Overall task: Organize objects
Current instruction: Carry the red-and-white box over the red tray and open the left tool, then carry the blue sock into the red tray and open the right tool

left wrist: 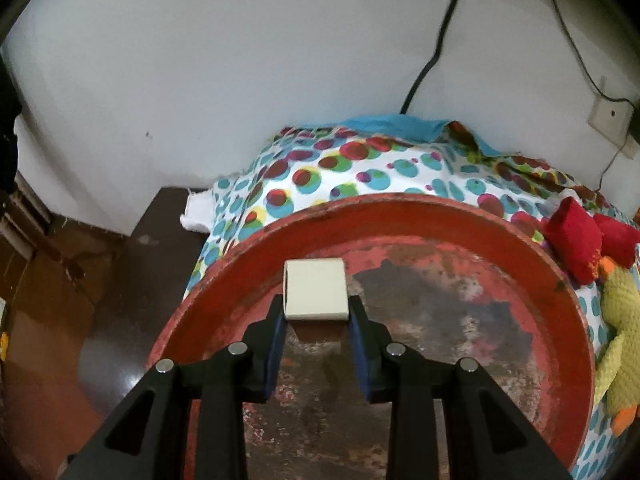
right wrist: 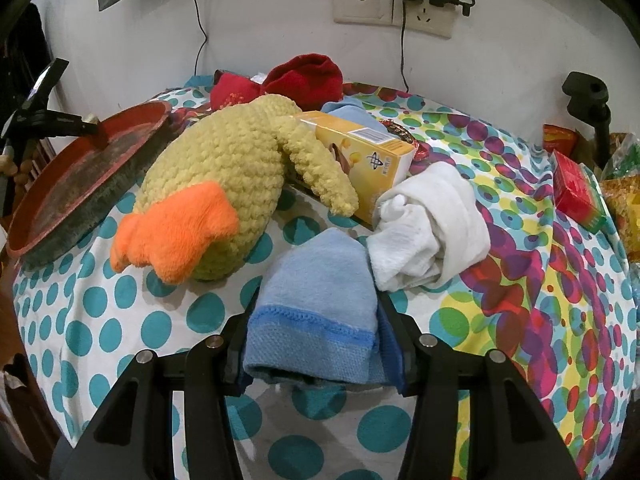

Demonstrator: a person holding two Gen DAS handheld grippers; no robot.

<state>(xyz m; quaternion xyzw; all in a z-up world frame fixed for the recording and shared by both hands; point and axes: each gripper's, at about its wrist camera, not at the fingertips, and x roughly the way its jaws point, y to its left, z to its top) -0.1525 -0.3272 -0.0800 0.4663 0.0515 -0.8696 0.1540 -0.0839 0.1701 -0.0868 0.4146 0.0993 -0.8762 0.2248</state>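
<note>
My left gripper (left wrist: 316,312) is shut on a small cream box (left wrist: 315,290) and holds it over the worn red round tray (left wrist: 560,320). The tray also shows in the right wrist view (right wrist: 48,208) at the table's left edge. My right gripper (right wrist: 316,300) is shut on a folded light blue cloth (right wrist: 316,312) above the dotted tablecloth (right wrist: 120,320). A yellow crocheted duck (right wrist: 224,172) with orange feet lies just ahead of it. A rolled white cloth (right wrist: 432,224) lies to its right.
A yellow carton (right wrist: 368,156) lies behind the duck. Red cloths (right wrist: 308,76) sit at the back near the wall. Red and yellow packets (right wrist: 576,188) lie at the right edge. A black stand (right wrist: 592,108) is at the far right. Cables hang from a wall socket (right wrist: 392,4).
</note>
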